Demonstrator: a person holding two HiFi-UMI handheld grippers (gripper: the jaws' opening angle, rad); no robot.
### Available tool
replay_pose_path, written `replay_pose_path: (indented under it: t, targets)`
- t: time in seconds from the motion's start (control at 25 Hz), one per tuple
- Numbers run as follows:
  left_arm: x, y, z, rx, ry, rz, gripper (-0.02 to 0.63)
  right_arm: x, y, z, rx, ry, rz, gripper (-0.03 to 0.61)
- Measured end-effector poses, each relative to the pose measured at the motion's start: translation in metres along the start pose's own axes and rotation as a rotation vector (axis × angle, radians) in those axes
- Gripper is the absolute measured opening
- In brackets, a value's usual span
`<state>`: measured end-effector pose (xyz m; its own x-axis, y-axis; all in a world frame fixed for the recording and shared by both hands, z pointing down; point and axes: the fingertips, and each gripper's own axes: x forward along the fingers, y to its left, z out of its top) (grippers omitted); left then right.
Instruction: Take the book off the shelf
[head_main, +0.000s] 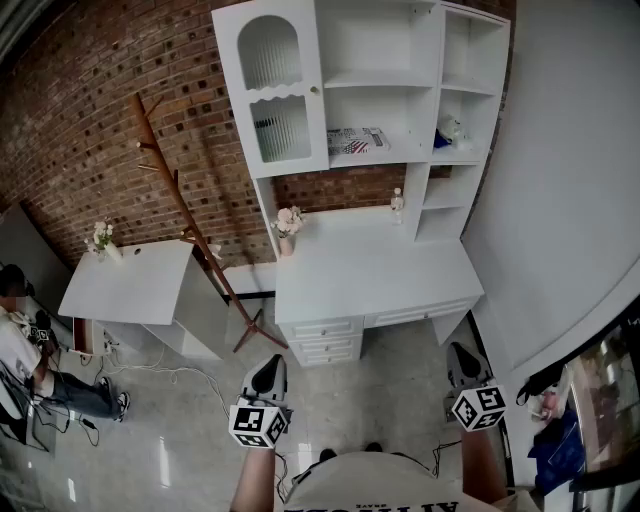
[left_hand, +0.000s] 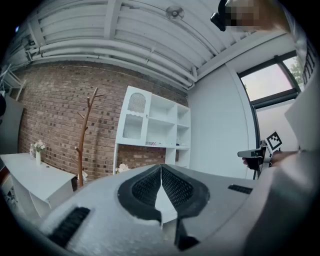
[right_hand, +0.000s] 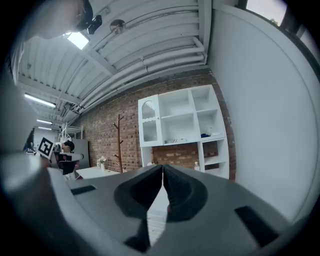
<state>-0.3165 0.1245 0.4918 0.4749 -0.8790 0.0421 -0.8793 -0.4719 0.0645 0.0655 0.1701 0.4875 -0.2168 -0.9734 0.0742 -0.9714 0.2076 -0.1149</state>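
The book (head_main: 357, 140) lies flat on the middle shelf of the white shelf unit (head_main: 385, 80), to the right of its glass door. It shows small and far off in the left gripper view (left_hand: 152, 144) and in the right gripper view (right_hand: 179, 141). Both grippers hang low over the floor in front of the desk (head_main: 370, 265), well short of the shelf. My left gripper (head_main: 267, 372) is shut, with nothing between its jaws (left_hand: 161, 168). My right gripper (head_main: 462, 360) is also shut and empty (right_hand: 163, 168).
A wooden coat rack (head_main: 185, 215) leans left of the desk, beside a white side table (head_main: 130, 285). A flower vase (head_main: 288, 225) and a small bottle (head_main: 397, 205) stand on the desk. A person (head_main: 30, 370) sits at far left. Cables (head_main: 190, 375) lie on the floor.
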Motion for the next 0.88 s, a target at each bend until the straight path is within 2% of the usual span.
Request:
replay_pose_path:
  t: [0.88]
  targets:
    - [0.003, -0.011, -0.01, -0.018, 0.018, 0.015, 0.026, 0.005, -0.016, 0.009, -0.029, -0.012, 0.029, 0.034]
